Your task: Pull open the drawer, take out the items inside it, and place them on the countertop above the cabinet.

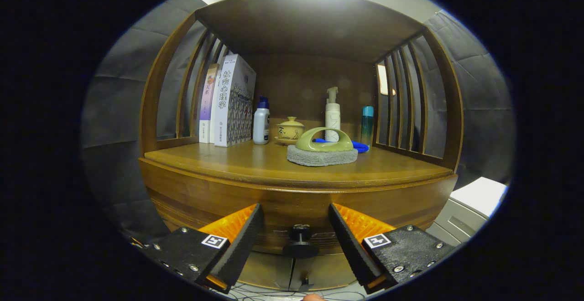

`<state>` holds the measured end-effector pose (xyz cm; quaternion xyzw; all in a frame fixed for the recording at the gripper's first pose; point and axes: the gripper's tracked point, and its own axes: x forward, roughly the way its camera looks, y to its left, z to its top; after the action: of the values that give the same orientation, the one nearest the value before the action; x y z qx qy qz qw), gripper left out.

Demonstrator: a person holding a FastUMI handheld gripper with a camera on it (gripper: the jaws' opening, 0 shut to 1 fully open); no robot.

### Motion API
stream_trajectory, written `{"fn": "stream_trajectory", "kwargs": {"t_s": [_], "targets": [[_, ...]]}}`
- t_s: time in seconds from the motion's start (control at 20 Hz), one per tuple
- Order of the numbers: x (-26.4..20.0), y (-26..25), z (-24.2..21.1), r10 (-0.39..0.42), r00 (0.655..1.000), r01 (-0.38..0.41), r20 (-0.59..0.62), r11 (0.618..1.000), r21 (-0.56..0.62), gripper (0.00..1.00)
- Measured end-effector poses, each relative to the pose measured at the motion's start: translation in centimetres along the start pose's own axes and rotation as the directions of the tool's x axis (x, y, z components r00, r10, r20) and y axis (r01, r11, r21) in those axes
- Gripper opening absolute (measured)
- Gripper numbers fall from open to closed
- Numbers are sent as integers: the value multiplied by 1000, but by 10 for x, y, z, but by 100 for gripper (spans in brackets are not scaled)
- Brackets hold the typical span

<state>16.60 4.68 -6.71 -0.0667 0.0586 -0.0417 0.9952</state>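
Here, in the gripper view, the gripper [295, 221] faces the front of the wooden cabinet [191, 191] with its fingers spread apart and pressing on nothing. The drawer knob [299, 241], a dark round pull on a short stem, sits between the fingers, roughly centred in the gap. This alignment suits a grasp on the knob, which is judged to be the step in hand.

The drawer [296, 210] appears shut: its curved brown front lies flush with the cabinet face, and its contents are hidden. Below the knob, a seam between two lower doors is visible.

The countertop [237, 159] lies above the drawer and beyond the fingers. It carries a green-handled scrubber [323, 148] on a grey pad near the front edge, with a blue item just behind it. Further back stand books [230, 102], a white bottle [261, 123], a lidded ceramic pot [289, 130], a pump dispenser [332, 111] and a teal bottle [367, 125]. Bare wood remains at the front left for placing items.
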Motion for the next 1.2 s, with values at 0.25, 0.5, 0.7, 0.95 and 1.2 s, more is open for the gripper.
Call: {"fn": "stream_trajectory", "kwargs": {"t_s": [0.25, 0.5, 0.7, 0.95, 1.2], "targets": [[-6, -16, -8, -8, 1000, 8, -27, 1000, 22, 95], [-39, -46, 5, -3, 1000, 3, 2, 999, 46, 95], [-84, -64, 25, 19, 998, -20, 53, 1000, 12, 95], [-134, -73, 50, 55, 992, -58, 113, 998, 23, 95], [-168, -78, 61, 74, 987, -84, 140, 994, 67, 95]]}}
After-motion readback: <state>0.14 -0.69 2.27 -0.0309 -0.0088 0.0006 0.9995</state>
